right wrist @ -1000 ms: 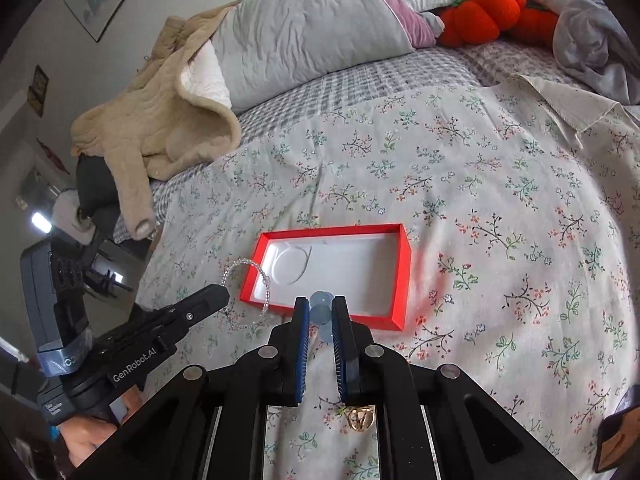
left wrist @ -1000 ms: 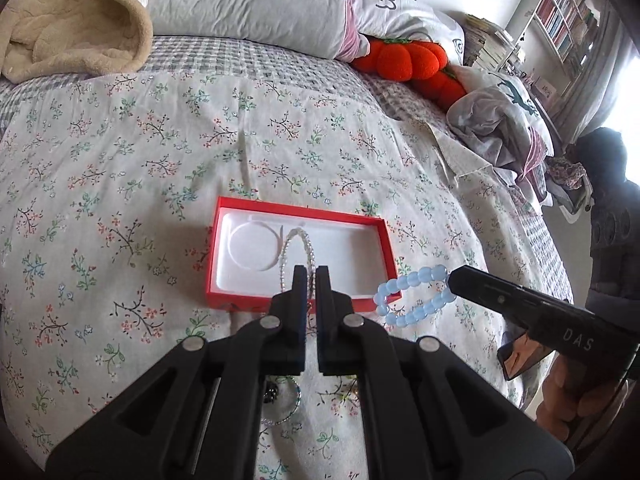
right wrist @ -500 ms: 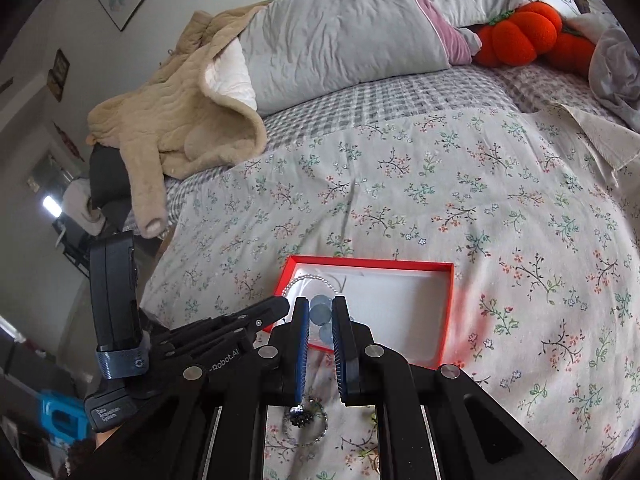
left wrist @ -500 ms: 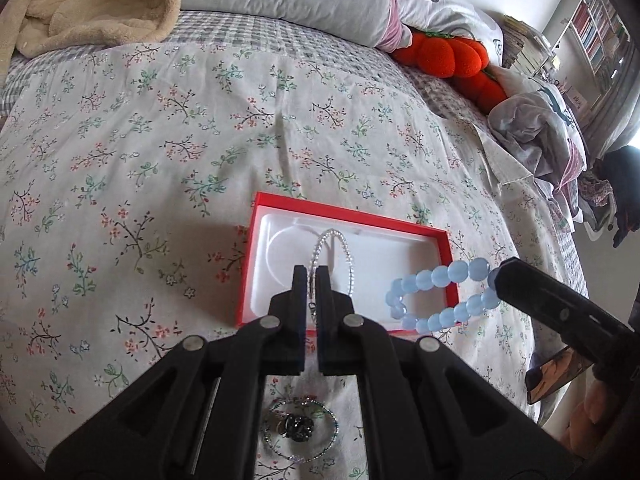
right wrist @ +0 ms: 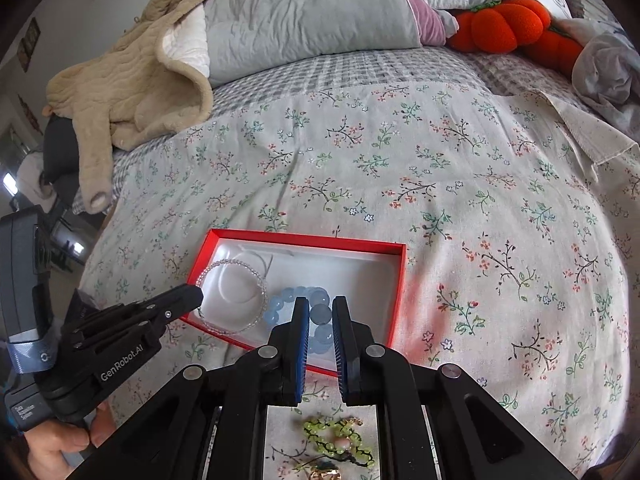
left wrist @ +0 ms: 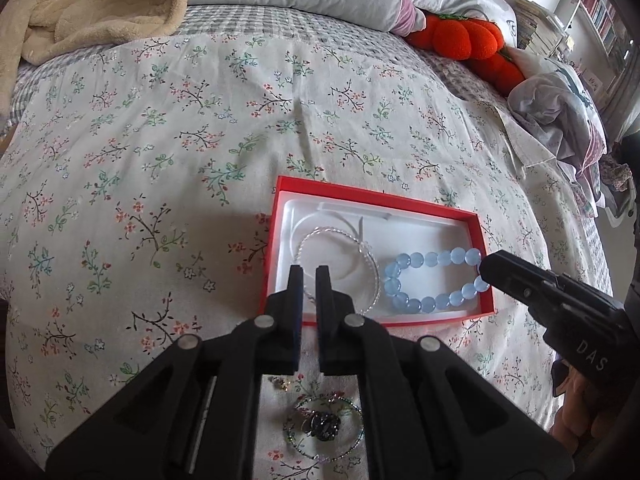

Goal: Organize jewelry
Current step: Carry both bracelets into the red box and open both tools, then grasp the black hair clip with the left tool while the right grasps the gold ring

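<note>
A red box (left wrist: 376, 199) with a white liner lies on the floral bedspread. In it rests a clear bead bracelet (left wrist: 362, 250), and my left gripper (left wrist: 309, 280) is shut on its near edge. Beside that bracelet, on the liner, lies a blue bead bracelet (left wrist: 430, 259). My right gripper (left wrist: 486, 269) reaches in from the right. The right wrist view shows that gripper (right wrist: 321, 306) with a blue bead (right wrist: 322, 315) between its pads, and its jaws are opening. There the left gripper (right wrist: 196, 295) comes in over the box rim (right wrist: 304, 238).
On the bedspread near me lie a dark beaded bracelet with a charm (left wrist: 324, 430), small earrings (left wrist: 280, 382) and a green bead piece (right wrist: 340, 436). A beige blanket (right wrist: 132, 80), pillows (right wrist: 304, 16) and an orange plush (right wrist: 504, 26) lie at the bed's head.
Both grippers came down over the red box. The two bracelets, which hung in the air before, now lie on the white liner side by side.
</note>
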### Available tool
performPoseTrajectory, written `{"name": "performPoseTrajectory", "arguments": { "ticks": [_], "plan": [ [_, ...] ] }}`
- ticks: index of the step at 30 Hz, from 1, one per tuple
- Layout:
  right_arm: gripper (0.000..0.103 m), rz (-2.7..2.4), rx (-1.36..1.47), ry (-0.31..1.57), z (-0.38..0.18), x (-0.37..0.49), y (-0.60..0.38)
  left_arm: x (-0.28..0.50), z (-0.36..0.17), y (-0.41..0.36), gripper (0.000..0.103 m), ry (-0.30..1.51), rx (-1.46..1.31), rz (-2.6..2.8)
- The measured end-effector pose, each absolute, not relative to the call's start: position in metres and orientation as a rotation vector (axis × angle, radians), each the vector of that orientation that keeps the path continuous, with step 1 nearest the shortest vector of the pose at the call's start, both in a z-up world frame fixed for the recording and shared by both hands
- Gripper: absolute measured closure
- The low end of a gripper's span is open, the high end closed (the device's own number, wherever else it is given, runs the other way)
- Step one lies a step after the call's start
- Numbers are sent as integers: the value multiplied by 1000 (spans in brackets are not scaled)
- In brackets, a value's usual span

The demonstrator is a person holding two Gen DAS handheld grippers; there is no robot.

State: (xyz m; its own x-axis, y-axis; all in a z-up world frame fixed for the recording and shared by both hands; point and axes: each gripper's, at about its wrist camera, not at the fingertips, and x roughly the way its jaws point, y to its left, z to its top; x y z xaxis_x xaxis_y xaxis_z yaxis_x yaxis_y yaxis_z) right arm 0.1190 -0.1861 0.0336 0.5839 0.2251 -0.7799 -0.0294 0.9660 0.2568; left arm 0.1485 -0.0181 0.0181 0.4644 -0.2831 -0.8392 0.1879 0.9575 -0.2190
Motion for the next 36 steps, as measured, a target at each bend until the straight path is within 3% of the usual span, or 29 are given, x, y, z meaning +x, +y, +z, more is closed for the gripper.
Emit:
{"name": "performPoseTrajectory", "arguments": {
  "ticks": [5, 7, 8, 9, 10, 12, 16, 25, 36],
  "plan": [
    [83, 155, 161, 928, 46, 105, -184, 131, 38, -19, 53, 1008, -51, -316],
    [78, 157, 145, 931, 47, 98, -184, 125, 43, -17, 47, 994, -37, -310],
    [72, 156, 141, 932, 47, 95, -185, 122, 44, -15, 43, 993, -33, -305],
    [56, 154, 140, 930, 47, 91, -186, 120, 44, -13, 41, 995, -27, -300],
    [47, 151, 139, 925, 46, 87, -187, 118, 44, -11, 38, 998, -22, -294],
    [41, 156, 114, 932, 45, 79, -187, 112, 41, -7, 32, 1005, -7, -283],
    [41, 158, 94, 945, 41, 67, -192, 99, 34, 2, 27, 1014, 14, -263],
    [32, 130, 64, 1012, 11, 49, -200, 66, 9, 5, 27, 1067, 79, -317],
    [31, 153, 19, 1106, -31, 27, -206, 49, -31, 8, 27, 1098, 171, -408]
  ]
}}
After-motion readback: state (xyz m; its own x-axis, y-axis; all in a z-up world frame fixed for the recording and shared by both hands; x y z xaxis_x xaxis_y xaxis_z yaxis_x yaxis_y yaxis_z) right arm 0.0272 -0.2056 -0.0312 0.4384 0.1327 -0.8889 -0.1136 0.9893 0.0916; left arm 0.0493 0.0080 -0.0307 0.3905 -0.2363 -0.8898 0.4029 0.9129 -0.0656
